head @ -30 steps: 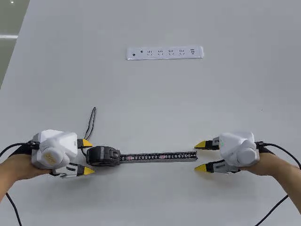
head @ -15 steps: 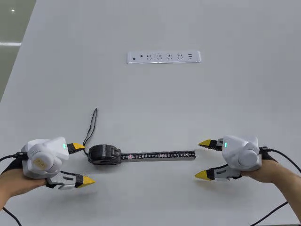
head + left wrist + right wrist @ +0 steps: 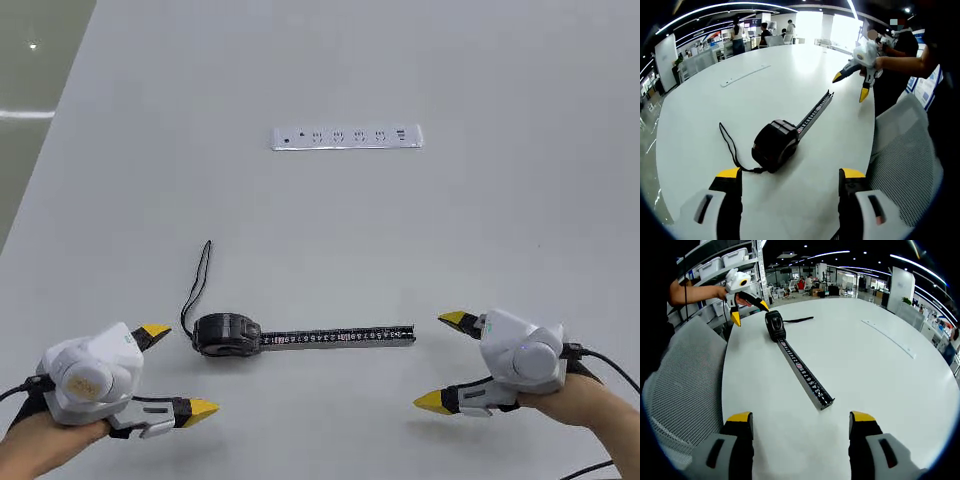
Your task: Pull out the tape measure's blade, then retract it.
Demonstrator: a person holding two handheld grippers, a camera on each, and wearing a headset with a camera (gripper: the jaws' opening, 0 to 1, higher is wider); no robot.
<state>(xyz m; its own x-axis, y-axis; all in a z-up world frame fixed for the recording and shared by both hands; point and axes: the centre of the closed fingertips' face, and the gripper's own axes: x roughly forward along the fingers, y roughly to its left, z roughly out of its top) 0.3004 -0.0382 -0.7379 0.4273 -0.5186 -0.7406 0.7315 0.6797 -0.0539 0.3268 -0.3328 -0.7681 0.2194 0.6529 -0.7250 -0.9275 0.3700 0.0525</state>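
A black tape measure [image 3: 226, 334] lies on the white table [image 3: 330, 230], its black blade [image 3: 340, 337] drawn out to the right and resting flat. A black wrist cord [image 3: 195, 282] loops off its left side. My left gripper [image 3: 172, 368] is open, a short way left of and nearer than the case, touching nothing. My right gripper [image 3: 450, 360] is open too, just right of the blade's hook end [image 3: 411, 334]. The left gripper view has the case [image 3: 776, 144] ahead between the jaws. In the right gripper view the blade tip [image 3: 825, 401] lies ahead of the yellow-tipped jaws.
A white power strip [image 3: 347, 137] lies flat at the far middle of the table. The table's left edge [image 3: 50, 150] drops to a dark floor. A grey mesh chair back [image 3: 905, 150] stands by the near edge.
Both grippers have drawn back toward me and away from the tape measure, their jaws wider apart. The tape measure lies still with its blade out.
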